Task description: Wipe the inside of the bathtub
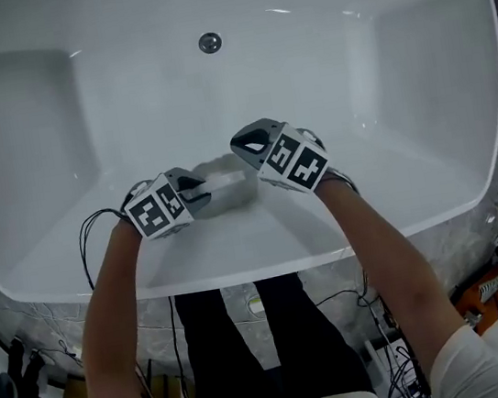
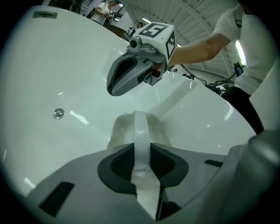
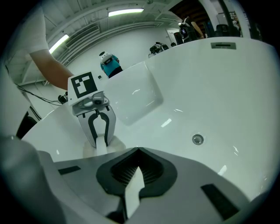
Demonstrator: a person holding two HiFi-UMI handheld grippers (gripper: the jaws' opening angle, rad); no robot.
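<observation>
Head view: leans over the near rim of the bathtub (image 1: 122, 92), both forearms reaching down inside. Presses a white cloth (image 1: 229, 187) onto the near sloping wall with the left gripper (image 1: 199, 190), likely so the whole pad bears flat for a stroke. Holds the right gripper (image 1: 242, 141) just above the cloth's far side, apart from it, probably to stay out of the way. Leaves the drain (image 1: 209, 43) well apart, farther in.

Left gripper view: shows the jaws pinching a narrow white band that runs forward into the fluffy body of the cloth (image 2: 122, 129). Grips by the band, it seems, so that the soft part spreads on the tub instead of bunching between the pads. Looks pale, thick and fuzzy-edged, nearly the same white as the glossy tub. Shows the right gripper (image 2: 114, 87) hanging above, nose down, jaws together.

Right gripper view: shows its own jaws pressed together at the tip, with nothing clearly between them. Hard to say whether the pale sliver lower down is only the tub seen through a gap. Looks across at the left gripper (image 3: 101, 141), planted upright on the cloth (image 3: 114, 144), with the drain (image 3: 197, 139) off to one side.
</observation>
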